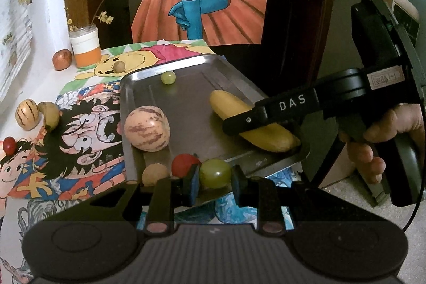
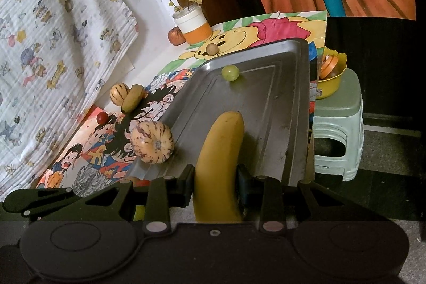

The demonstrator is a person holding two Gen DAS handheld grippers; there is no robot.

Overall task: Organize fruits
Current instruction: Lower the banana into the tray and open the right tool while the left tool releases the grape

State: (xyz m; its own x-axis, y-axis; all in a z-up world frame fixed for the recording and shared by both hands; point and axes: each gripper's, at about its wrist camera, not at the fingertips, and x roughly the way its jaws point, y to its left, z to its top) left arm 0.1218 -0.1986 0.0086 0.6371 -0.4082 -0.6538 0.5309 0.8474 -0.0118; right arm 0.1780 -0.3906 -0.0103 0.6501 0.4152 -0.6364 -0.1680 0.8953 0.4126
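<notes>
The table [image 1: 53,76] was covered in cartoon drawings, and the steel tray [image 1: 186,87] lay on them, its near right corner out past the table's edge. Beyond that edge a pale stool [image 2: 343,119] stood on the floor with a yellow bowl [image 2: 332,81] on top.

My right tongs [image 2: 215,185] were closed on the banana [image 2: 221,151]; both pads pressed its sides near the end toward me, and the far end reached over the tray. From the left camera the banana lay low along the tray's right side, though I could not tell whether it touched the metal.

A striped melon [image 1: 147,128] sat on the tray's left rim. A second, smaller striped melon [image 1: 26,114] rested on the table well to the left, touching a small banana [image 1: 50,115].

My left tongs [image 1: 214,184] had a green grape [image 1: 215,173] between the pads at the tray's near edge. The pads sat just beside it, and I could not tell whether they were gripping it. A tomato [image 1: 183,163] touched the grape's left side, with a tan ball [image 1: 154,173] further left.

Another grape [image 1: 168,77] sat alone at the tray's far end. A small tomato [image 1: 10,145] lay on the table at far left.
</notes>
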